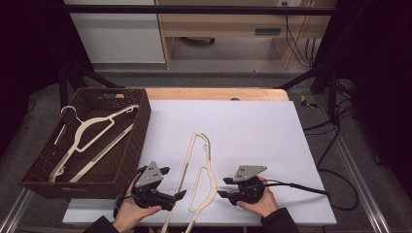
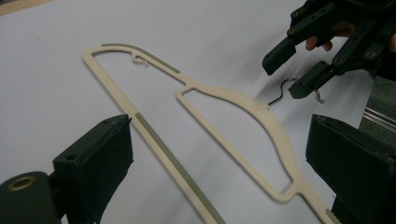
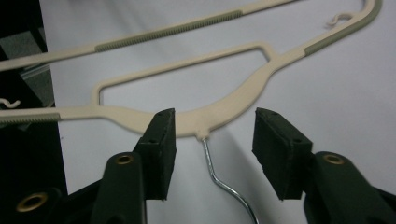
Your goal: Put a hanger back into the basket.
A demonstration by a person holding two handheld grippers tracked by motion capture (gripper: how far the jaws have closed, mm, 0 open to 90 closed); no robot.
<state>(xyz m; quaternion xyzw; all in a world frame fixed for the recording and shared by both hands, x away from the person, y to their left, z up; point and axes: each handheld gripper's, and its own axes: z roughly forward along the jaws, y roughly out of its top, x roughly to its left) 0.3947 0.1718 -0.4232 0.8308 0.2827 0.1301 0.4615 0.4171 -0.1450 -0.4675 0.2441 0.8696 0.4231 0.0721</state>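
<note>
**Grippers flank cream hanger on white mat**

Nearest the high camera: two hands at the bottom edge, each with a black two-jaw gripper, pointing inward at each other.

Far left: brown wicker basket point(image 1: 138, 127) at the mat's left edge, holding a second cream hanger point(image 1: 92, 141) with a metal hook, lying tilted inside.

Left gripper point(image 1: 175, 183): held just left of the loose hanger's lower part. Jaws spread wide; in the left gripper view the pads stand on either side of the hanger's straight ribbed bar, apart from it, nothing pinched.

Centre: cream plastic hanger point(image 1: 200, 174) lies flat on the white mat point(image 1: 252, 126), long axis running roughly near-to-far, bar side towards the left gripper, curved shoulder side towards the right one. Lower end runs out past the near edge of the mat. Grey-green ribbed grip strips on bar and shoulder. Metal hook point(image 3: 223, 183) comes off the middle of the shoulder, pointing right.

Right gripper point(image 1: 222, 187): just right of the hanger, at the hook. Jaws part-way apart, hook wire between the pads, not touching either; pad tips almost at the shoulder. Not gripping. Grey three-cornered plate on top, cable trailing off right over the mat.

Behind the mat: strip of wooden tabletop point(image 1: 214, 93).
</note>
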